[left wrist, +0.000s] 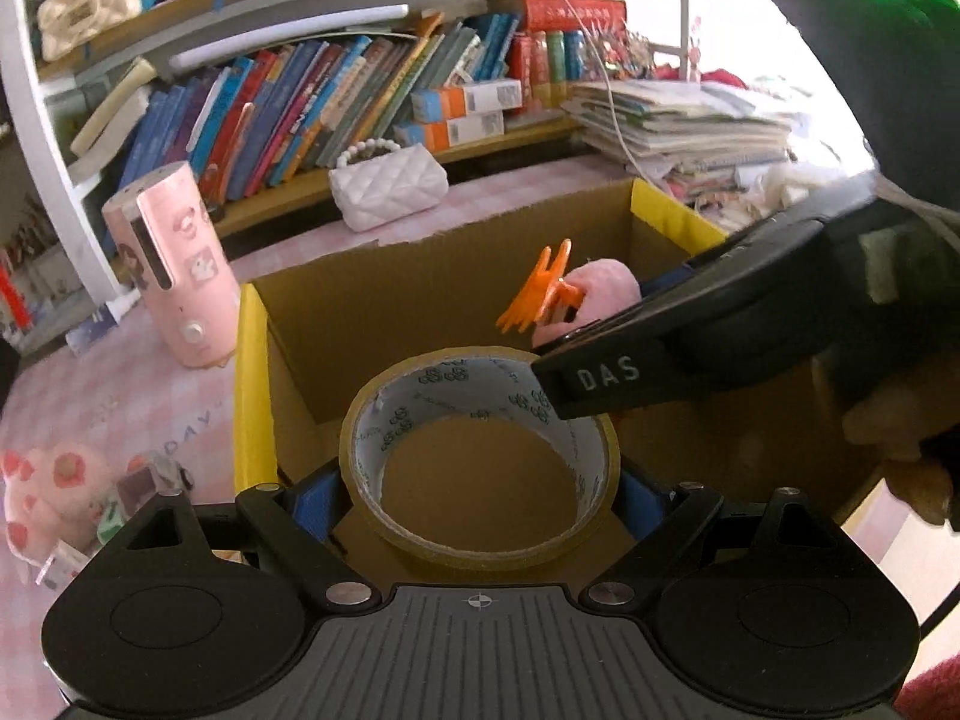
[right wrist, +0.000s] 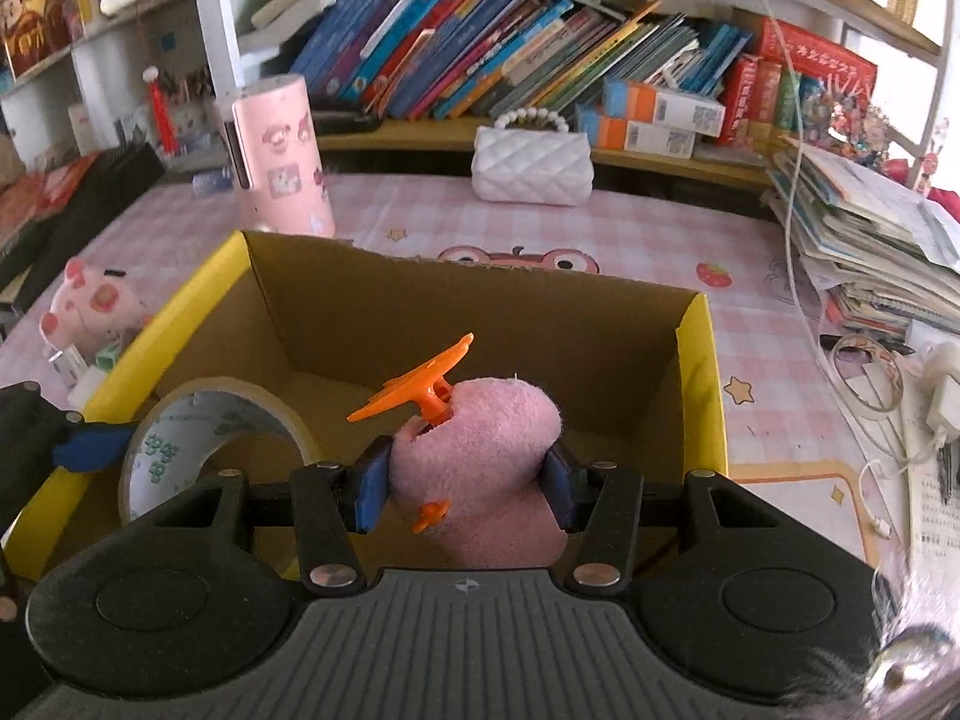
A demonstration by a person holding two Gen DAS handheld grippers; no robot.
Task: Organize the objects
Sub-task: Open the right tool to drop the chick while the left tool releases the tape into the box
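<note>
1. The left gripper (left wrist: 480, 495) had its jaws spread wide, and both blue pads pressed on the outside of a roll of tape (left wrist: 480, 456), so it was pinching the roll
2. The right gripper (right wrist: 462, 480) had its jaws part way closed, squeezing a soft pink toy (right wrist: 498, 450) between the blue pads
3. An orange hair clip (right wrist: 420, 390) was stuck on the pink toy, with its teeth pointing up and to the left
4. Both held things hung over the open cardboard box (right wrist: 456, 312) with yellow edges, which sat on the bench (right wrist: 750, 276) with a pink checked cover
5. The tape roll was tilted, with its hole facing up toward the left camera, so the brown box floor showed through it
6. The pink toy's long side ran from the right camera out toward the far wall of the box
7. The left view showed the black side of the right gripper crossing above the tape
8. Only the right view showed the white cables (right wrist: 870, 396) on the bench at the right
9. Both views showed the pink can (right wrist: 282, 162), the white purse (right wrist: 531, 168) and the pink plush pig (right wrist: 90, 306)
</note>
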